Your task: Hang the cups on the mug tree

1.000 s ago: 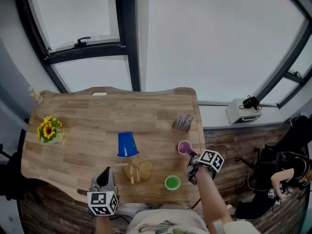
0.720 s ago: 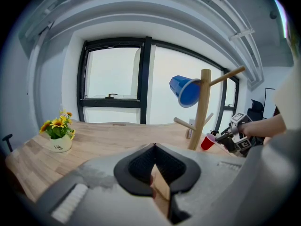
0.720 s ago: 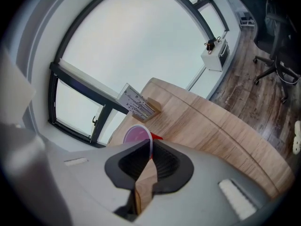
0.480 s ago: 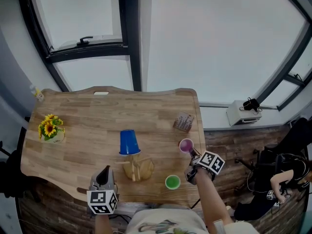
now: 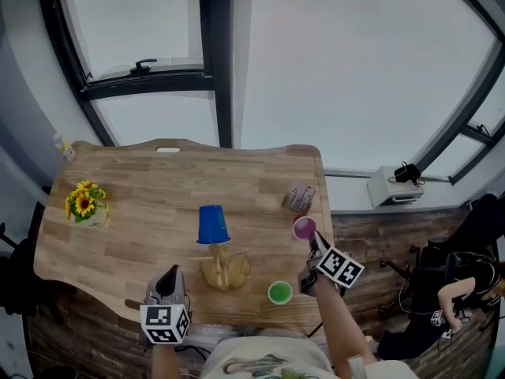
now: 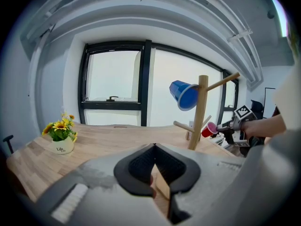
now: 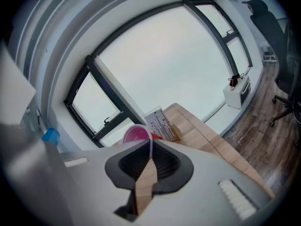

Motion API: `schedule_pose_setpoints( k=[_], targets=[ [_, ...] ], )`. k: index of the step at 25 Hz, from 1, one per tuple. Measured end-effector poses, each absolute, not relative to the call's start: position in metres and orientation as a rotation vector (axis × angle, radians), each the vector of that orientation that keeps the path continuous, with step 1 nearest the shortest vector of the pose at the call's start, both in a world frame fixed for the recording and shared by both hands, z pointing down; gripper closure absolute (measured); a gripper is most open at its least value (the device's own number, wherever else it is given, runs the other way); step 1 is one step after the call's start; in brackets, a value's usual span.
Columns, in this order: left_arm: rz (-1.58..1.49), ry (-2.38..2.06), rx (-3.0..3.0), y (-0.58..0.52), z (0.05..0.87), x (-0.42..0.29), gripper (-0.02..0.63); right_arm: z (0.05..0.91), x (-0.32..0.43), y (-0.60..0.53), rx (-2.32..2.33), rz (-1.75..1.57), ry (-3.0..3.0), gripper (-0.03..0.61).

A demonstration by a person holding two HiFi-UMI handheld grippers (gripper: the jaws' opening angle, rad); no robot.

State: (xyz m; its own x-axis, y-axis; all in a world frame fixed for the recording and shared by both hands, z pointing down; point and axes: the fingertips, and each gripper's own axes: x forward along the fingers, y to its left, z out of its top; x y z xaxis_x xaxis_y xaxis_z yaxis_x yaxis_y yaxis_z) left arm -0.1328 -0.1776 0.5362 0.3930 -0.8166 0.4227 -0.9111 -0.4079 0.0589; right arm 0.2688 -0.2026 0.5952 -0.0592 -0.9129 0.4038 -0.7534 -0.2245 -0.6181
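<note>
Right hand-held gripper (image 5: pixel 313 243) was clamped on the red cup (image 5: pixel 304 227) by its thin rim, above the counter (image 5: pixel 158 180), right of the mug tree (image 5: pixel 222 264). Cup looked light, flexible, crushable. Blue cup (image 5: pixel 212 224) occupied one peg; green cup (image 5: pixel 278 293) stood near. Left hand-held gripper (image 5: pixel 168 279) was closed, empty.

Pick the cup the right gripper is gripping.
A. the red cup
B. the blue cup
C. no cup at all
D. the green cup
A: the right gripper is pinched on the rim of the red cup, while the blue cup hangs on the mug tree and the green cup stands on the table.
</note>
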Motion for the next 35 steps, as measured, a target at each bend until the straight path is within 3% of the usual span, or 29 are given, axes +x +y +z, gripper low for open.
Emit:
schedule_pose_setpoints(
  k=[8, 26, 35],
  targets=[
    [0.475, -1.505, 2.394, -0.17, 0.532, -0.134, 0.609, 0.561, 0.256, -0.202, -2.124, -0.893, 2.009, 0.56],
    [0.448, -1.505, 2.434, -0.159, 0.516, -0.126, 0.609, 0.457, 0.208, -0.199, -2.432, 0.057, 2.424, 0.561],
    [0.415, -1.519, 2.436, -0.154, 0.511, -0.126, 0.609, 0.452, 0.181, -0.188, -2.416, 0.172, 2.509, 0.561]
  ],
)
